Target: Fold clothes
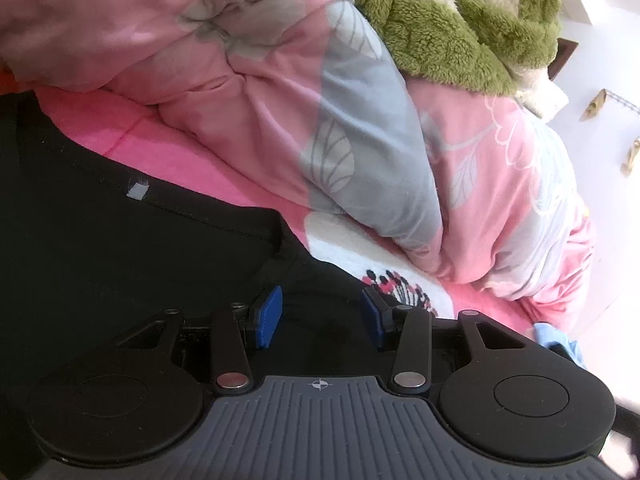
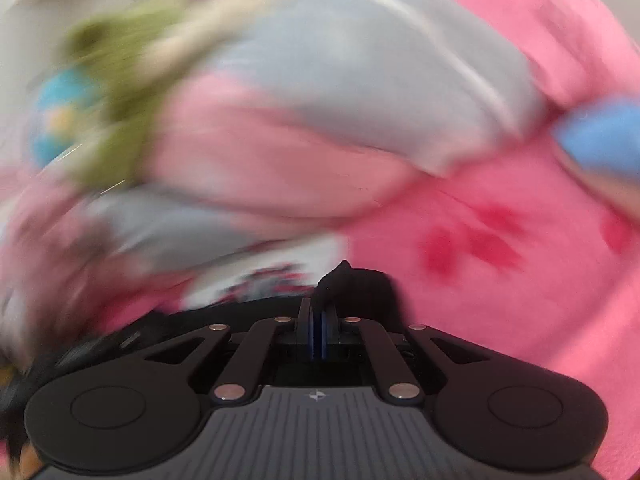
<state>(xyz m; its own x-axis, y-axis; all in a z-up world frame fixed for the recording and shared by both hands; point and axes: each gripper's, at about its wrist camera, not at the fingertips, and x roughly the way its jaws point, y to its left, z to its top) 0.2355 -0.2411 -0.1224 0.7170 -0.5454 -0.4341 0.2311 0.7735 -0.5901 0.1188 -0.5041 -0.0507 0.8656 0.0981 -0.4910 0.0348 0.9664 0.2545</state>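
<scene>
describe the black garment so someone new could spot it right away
Start from the big pink and grey floral quilt heaped on the pink bed sheet. In front of it lies the black garment, the only dark cloth there, with a small white tag at its edge.

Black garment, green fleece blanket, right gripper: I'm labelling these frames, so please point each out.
black garment [image 1: 120, 248], left wrist view, on its flat dark body.
green fleece blanket [image 1: 440, 28], left wrist view, on its fuzzy top.
right gripper [image 2: 318, 320], right wrist view, between its closed fingertips.
</scene>
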